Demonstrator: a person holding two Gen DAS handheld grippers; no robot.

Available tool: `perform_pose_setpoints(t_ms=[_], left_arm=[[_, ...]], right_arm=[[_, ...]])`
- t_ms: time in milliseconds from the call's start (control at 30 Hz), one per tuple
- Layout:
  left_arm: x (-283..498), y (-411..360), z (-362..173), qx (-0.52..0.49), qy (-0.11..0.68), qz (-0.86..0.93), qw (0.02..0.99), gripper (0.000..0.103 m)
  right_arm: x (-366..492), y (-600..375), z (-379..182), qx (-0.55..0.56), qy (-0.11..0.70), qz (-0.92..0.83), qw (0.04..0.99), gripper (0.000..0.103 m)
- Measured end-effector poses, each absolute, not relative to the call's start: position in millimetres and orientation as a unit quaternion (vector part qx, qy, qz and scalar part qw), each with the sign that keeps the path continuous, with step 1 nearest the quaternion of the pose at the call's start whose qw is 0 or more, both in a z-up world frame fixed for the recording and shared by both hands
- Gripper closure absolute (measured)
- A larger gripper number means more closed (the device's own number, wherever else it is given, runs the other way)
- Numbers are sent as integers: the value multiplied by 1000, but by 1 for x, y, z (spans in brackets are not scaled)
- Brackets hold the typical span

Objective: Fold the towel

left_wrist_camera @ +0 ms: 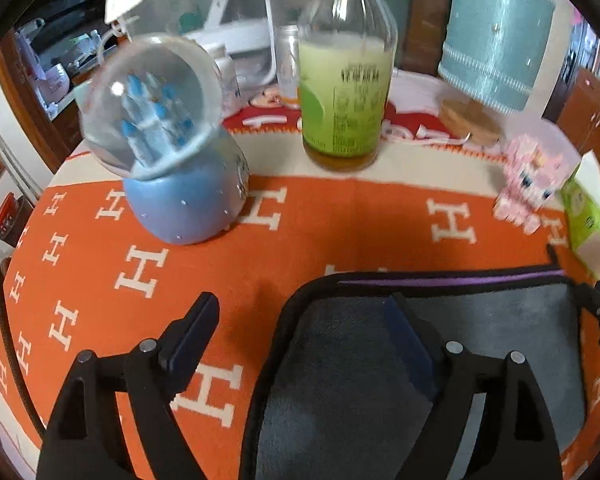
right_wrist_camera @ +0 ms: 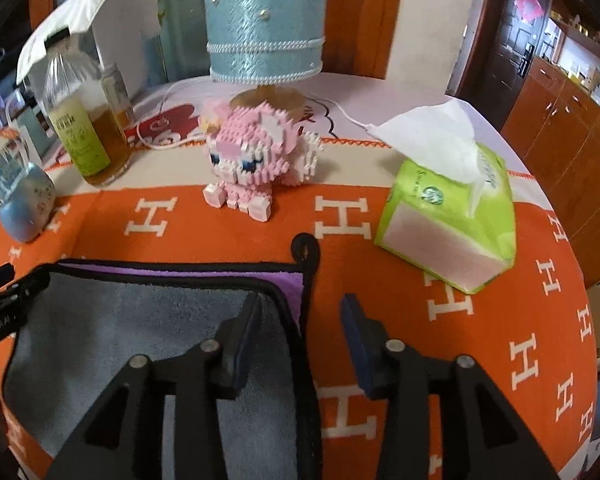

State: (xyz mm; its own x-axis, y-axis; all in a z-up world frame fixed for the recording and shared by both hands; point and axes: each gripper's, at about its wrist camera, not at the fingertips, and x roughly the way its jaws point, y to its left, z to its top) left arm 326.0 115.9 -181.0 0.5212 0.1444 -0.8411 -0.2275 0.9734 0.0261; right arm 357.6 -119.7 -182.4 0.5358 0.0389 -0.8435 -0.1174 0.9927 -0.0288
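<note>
A grey towel [left_wrist_camera: 480, 332] with black edging and a purple underside lies folded over on the orange cloth. It also shows in the right wrist view [right_wrist_camera: 120, 328], with a purple strip [right_wrist_camera: 288, 280] and a black hanging loop [right_wrist_camera: 306, 246] at its far right corner. My left gripper [left_wrist_camera: 304, 316] is open and empty, straddling the towel's left edge, right finger over the grey cloth. My right gripper [right_wrist_camera: 300, 312] is open and empty, straddling the towel's right edge, left finger over the towel.
The table is covered by an orange cloth with white H letters [left_wrist_camera: 140, 268]. On it stand a blue snow globe [left_wrist_camera: 172, 152], a bottle of yellow-green drink [left_wrist_camera: 346, 80], a teal lamp [right_wrist_camera: 264, 20], a pink brick figure [right_wrist_camera: 252, 164] and a green tissue pack [right_wrist_camera: 452, 216].
</note>
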Motion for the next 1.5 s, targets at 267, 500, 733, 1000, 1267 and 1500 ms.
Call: perform_pose_setpoints(t_ms=[267,500,733,1000,1267,1500], left_arm=[[293,98,-139,-42,467,84,879,17],[250,74,-92,-38,446,72,892,13],[200,58,-52,-52,428,36,901,12],[141,34,-25,-45,409,5,912,1],[93,18,-10,-22,397,22,917,1],[56,15,1,-29,388,12,921,1]], right_arm=[[331,-125,-147,-33,472,55,879,61],[294,-122,-109,-19,459,72,885,61],[248,-124,-74,-22,445,68,893,47],[196,-141,-44,-11,429,65,901,39],[146,-160,-31,-3,430,58,901,37],[112,-172,-24,10,431,62,900,37]])
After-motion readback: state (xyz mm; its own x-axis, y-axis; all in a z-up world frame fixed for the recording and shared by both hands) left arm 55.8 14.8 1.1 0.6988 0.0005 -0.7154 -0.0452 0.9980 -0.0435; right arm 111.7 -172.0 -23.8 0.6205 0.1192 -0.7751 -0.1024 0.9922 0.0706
